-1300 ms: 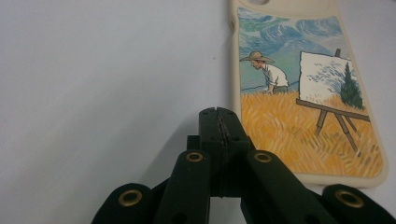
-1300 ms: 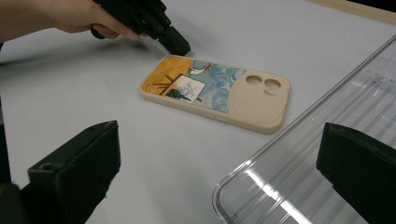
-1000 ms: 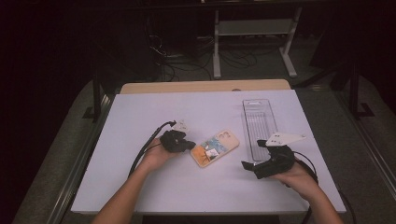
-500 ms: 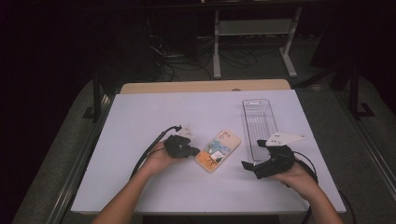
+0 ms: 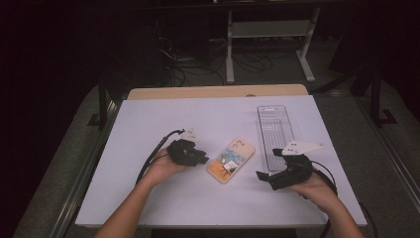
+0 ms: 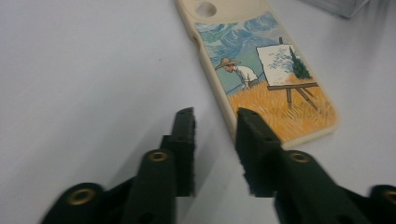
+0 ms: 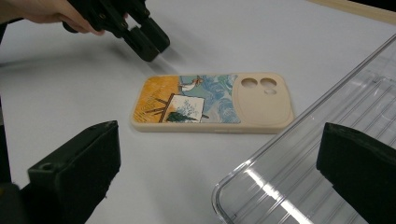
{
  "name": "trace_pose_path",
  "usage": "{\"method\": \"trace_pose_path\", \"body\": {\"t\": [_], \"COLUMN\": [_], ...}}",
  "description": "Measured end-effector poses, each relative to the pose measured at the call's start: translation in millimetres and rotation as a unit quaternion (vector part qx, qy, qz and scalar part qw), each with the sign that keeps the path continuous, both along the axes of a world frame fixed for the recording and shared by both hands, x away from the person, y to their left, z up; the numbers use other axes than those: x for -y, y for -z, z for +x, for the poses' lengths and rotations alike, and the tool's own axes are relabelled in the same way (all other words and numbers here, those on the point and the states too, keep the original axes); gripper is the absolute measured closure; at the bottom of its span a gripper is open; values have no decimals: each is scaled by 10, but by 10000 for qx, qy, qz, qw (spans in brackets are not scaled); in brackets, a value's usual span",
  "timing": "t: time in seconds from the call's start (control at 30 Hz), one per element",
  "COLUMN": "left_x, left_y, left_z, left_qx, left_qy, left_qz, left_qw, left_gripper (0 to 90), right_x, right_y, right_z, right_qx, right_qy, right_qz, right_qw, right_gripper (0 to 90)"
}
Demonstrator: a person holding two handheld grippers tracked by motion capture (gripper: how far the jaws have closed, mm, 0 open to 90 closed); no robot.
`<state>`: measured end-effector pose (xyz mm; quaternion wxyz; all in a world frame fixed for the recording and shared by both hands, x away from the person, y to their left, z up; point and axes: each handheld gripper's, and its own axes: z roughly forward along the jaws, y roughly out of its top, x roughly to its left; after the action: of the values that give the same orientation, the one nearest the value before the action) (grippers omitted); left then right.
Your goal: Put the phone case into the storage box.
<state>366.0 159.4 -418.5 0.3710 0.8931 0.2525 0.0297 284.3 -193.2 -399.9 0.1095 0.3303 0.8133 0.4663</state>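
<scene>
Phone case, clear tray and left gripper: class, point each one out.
phone case (image 5: 231, 160), high view, on its painted back.
clear tray (image 5: 274, 133), high view, on its ribbed floor.
left gripper (image 6: 215, 126), left gripper view, between its fingertips.

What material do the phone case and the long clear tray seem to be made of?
Phone case: probably soft matte plastic or silicone, judging by its cream, non-shiny rim with rounded edges and moulded camera holes; the back carries a printed painting.
Clear tray: likely hard transparent plastic, since the table shows through it, its rim gives bright glossy reflections, and its floor is ribbed.
</scene>
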Motion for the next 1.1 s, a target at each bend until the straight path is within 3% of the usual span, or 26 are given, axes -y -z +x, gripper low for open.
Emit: {"method": "trace_pose_path", "body": {"t": [0.27, 0.5, 0.77, 1.0, 1.1], "left_x": [-311, -566, -836, -944, -959], "left_y": [-183, -284, -299, -255, -242], "left_z": [-108, -261, -446, -591, -628], "left_qx": [54, 433, 692, 774, 800], "left_qy": [-249, -223, -354, -413, -405], "left_qz": [-340, -483, -434, -636, -641], "left_qw": [9991, 9976, 9960, 9941, 9939], "left_gripper": [452, 308, 147, 11, 0], "right_x": [-1, -1, -1, -3, -4], "right_y": [0, 0, 2, 3, 3], "right_z": [-1, -2, -2, -6, -6], "right_qx": [-5, -1, 5, 4, 9], "right_qy": [2, -2, -1, -3, -3], "right_qz": [-2, -10, -13, -36, -42], "right_qw": [10000, 10000, 10000, 10000, 10000], "right_gripper": [0, 0, 0, 0, 0]}}
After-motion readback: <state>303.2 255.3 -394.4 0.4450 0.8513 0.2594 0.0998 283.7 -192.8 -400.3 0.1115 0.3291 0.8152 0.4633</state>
